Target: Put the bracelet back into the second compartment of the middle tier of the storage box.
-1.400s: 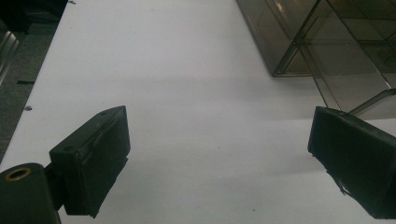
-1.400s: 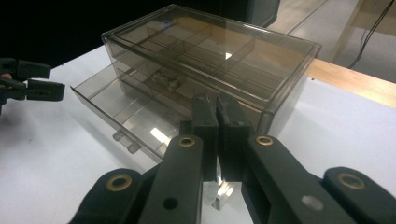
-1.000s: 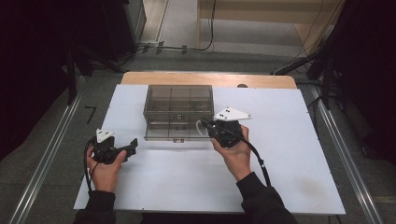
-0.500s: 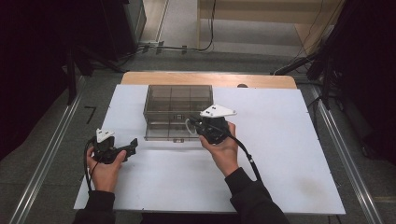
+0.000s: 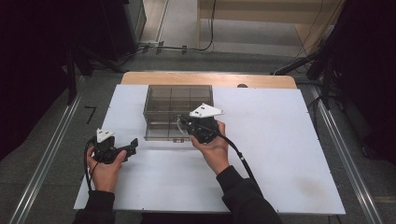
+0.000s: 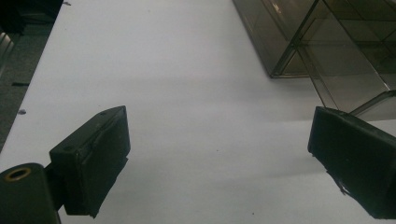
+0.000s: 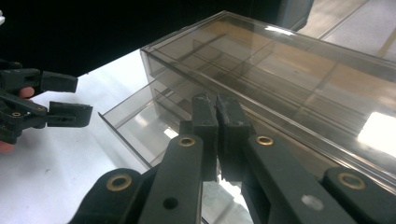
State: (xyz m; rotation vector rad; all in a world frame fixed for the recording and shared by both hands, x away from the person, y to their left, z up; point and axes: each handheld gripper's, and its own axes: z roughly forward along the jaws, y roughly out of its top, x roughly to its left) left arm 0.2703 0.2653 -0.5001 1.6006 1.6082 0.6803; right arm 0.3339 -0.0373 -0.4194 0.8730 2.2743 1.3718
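1. The right gripper [image 7: 217, 105] has its jaws pressed together, tips at the front of the drawer [image 7: 140, 126], which stands partly pulled out of the box [image 5: 180, 100]. Whether a thin wall or tab sits between the jaws cannot be told.

2. The left gripper [image 6: 217, 154] has its jaws spread wide with nothing between them. It hovers over bare table [image 5: 280, 154], left of and nearer than the box.

3. The box sits at the far middle of the table, with the drawer projecting from its near face, low down. In the high view the right gripper [image 5: 187, 125] is at that near face.

4. The box and drawer look like thin, smoky, clear plastic: probably light, stiff, smooth and slippery, and liable to crack if squeezed hard. A light box may slide along with the drawer, so the left gripper could steady its left wall.

5. The best hold seems to be the drawer's front lip, taken from above with a gentle pinch and pulled straight toward the near edge.

6. Open table lies near, left and right of the box, giving the drawer room to travel. The far edge of the table is close behind the box, so pushing should be soft.
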